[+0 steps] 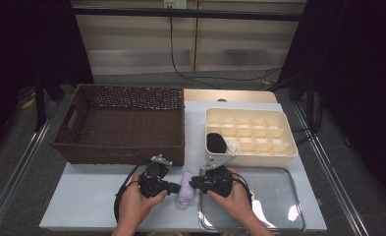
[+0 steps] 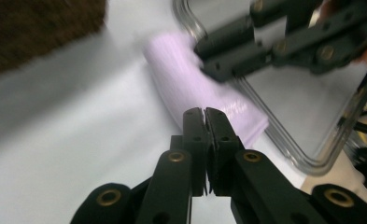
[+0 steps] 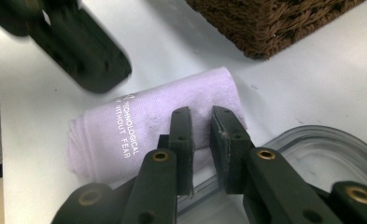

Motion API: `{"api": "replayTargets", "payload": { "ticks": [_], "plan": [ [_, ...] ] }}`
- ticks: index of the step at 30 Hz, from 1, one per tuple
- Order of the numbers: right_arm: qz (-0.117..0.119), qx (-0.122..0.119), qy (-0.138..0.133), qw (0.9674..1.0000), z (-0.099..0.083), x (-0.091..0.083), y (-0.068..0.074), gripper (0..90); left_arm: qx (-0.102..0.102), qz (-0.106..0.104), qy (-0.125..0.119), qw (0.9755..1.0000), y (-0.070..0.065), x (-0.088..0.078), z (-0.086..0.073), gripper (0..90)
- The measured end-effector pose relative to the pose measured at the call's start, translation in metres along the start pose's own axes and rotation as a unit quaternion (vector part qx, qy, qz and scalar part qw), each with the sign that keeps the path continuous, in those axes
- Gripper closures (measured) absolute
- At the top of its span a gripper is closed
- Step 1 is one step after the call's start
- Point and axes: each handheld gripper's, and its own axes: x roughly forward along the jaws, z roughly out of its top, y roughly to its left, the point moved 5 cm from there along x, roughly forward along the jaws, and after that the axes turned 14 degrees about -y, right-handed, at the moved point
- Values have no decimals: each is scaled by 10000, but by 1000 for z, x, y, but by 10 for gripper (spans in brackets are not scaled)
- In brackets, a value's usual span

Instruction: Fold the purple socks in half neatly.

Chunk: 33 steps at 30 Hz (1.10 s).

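Near the bottom centre of the high view, a rolled lilac cloth [image 1: 185, 189] lies on the pale surface [image 1: 87, 196], between your two hands. Its long axis runs up and down the frame, one end toward the wicker basket [image 1: 122, 123], the other toward you. In the right gripper view the roll [image 3: 144, 135] lies slantwise, its higher end at centre frame near the basket corner [image 3: 265, 28], its lower, layered end at the left. White lettering runs along its side.

Your left tool [image 1: 173, 187] comes in from the left of the cloth, pointing right at its lower part. In the left gripper view its jaws are pressed together with nothing between them, their tips [image 2: 204, 114] just at the cloth's edge [image 2: 195, 88].

Your right tool [image 1: 194, 182] comes in from the right, pointing left. In the right gripper view [image 3: 202, 114] its jaws stand a narrow gap apart, over the cloth's upper half. Whether the pads touch the fabric is unclear; nothing is gripped.

A clear tray [image 1: 279, 196] lies at the lower right, just beside the cloth. A cream divided box [image 1: 289, 147] sits above it, holding a black bundle [image 1: 216, 142] and a white bundle [image 1: 233, 145].
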Motion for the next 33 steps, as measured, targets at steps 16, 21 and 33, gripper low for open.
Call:
{"api": "replayTargets", "payload": {
  "ticks": [16, 21, 33],
  "plan": [
    [-139, 229, -5, 9996, 24, -8, -4, 715, 111, -9, -20, 9999, -7, 6, 0, 865],
    [-31, 360, 250, 9990, 18, -4, 1, 677, 171, 64, -54, 9998, -7, 6, 0, 859],
    [171, 1374, 422, 9895, 2, 5, -12, 609, 330, 138, -13, 9994, -8, 6, 0, 822]
  ]
}}
